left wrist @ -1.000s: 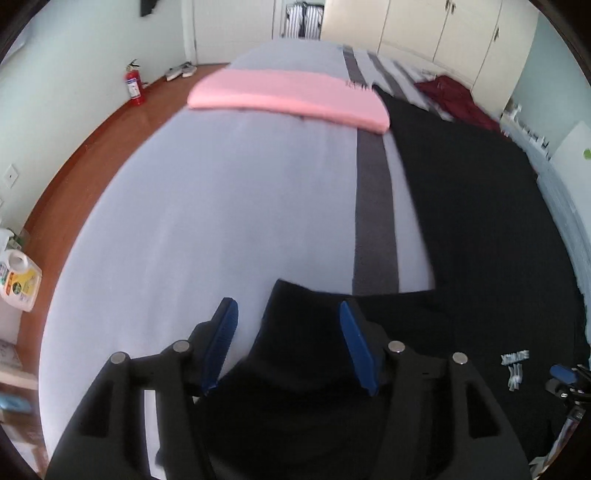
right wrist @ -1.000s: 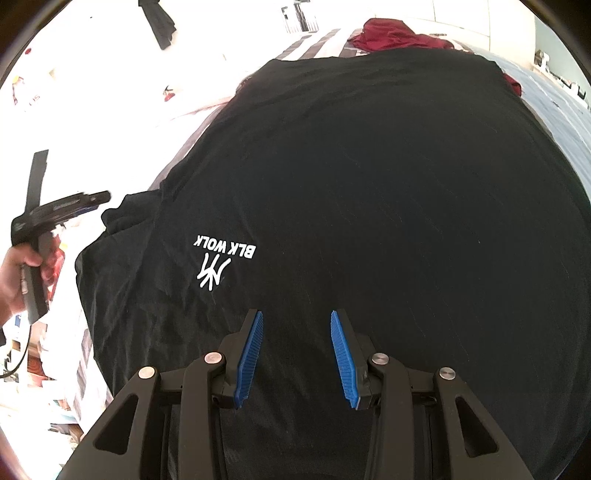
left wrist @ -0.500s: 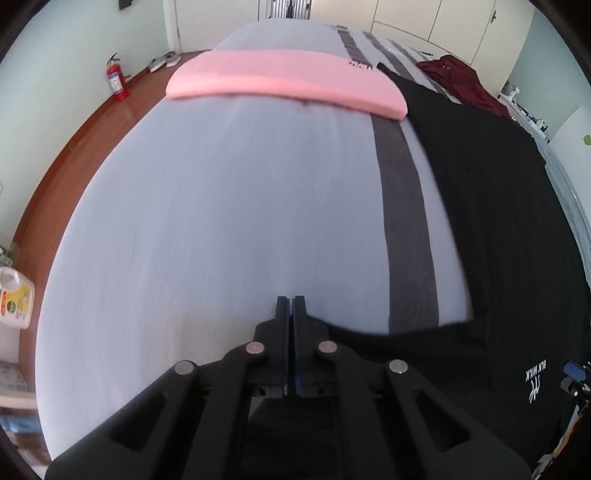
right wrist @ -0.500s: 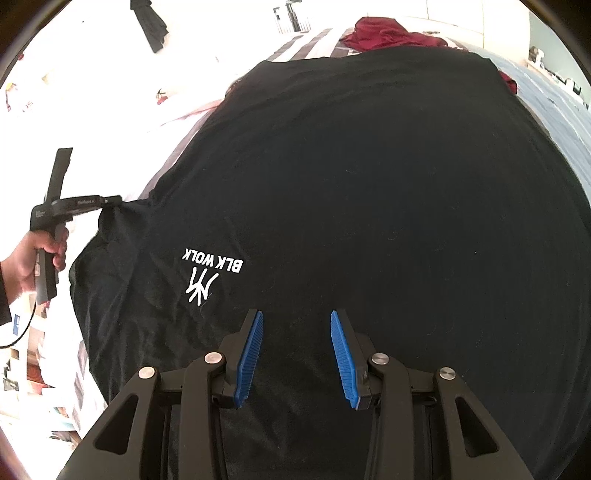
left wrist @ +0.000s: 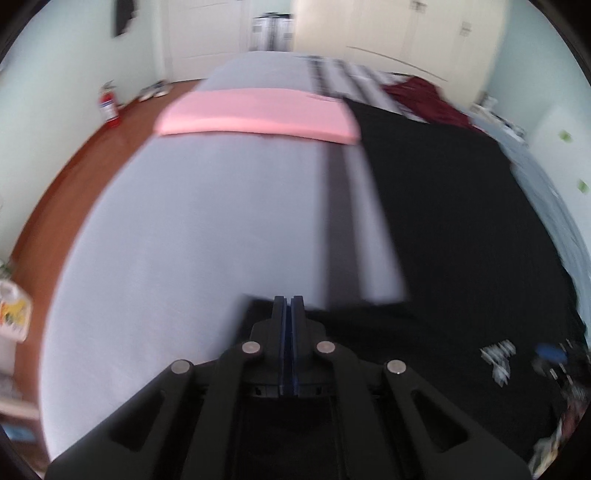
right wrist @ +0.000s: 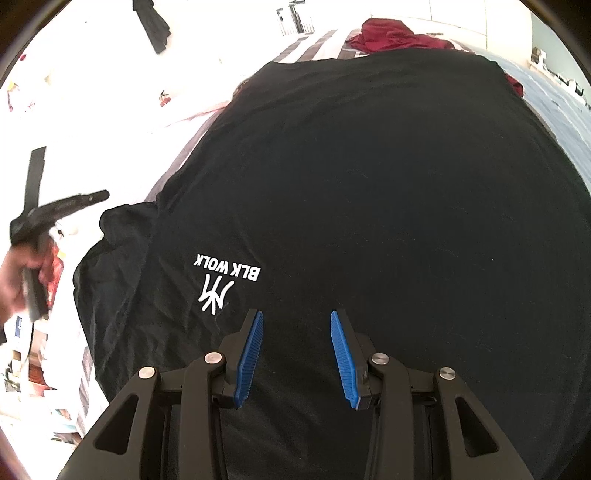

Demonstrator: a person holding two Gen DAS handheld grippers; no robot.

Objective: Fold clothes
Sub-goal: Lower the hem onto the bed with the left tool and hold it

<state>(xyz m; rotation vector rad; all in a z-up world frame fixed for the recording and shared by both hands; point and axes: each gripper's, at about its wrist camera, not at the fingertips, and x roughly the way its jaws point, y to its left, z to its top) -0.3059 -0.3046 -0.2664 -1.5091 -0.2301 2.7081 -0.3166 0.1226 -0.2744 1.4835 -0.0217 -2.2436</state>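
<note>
Your left gripper (left wrist: 288, 306) is closed, pads pressed together at lower centre of the left wrist view. Black fabric lies under and around its tips, but motion blur hides whether any is pinched between the pads. In the right wrist view this gripper appears at mid left, held in a hand (right wrist: 16, 273), its tip apart from the rumpled sleeve (right wrist: 122, 229).

Your right gripper (right wrist: 297, 343) is open, blue pads well apart, hovering over the black T-shirt (right wrist: 369, 184) just right of the white logo (right wrist: 225, 280).

The T-shirt is spread flat across the right half of the bed (left wrist: 207, 221). A folded pink garment (left wrist: 258, 114) lies on the bed at upper centre. A dark red garment (right wrist: 391, 35) sits beyond the T-shirt's far edge.
</note>
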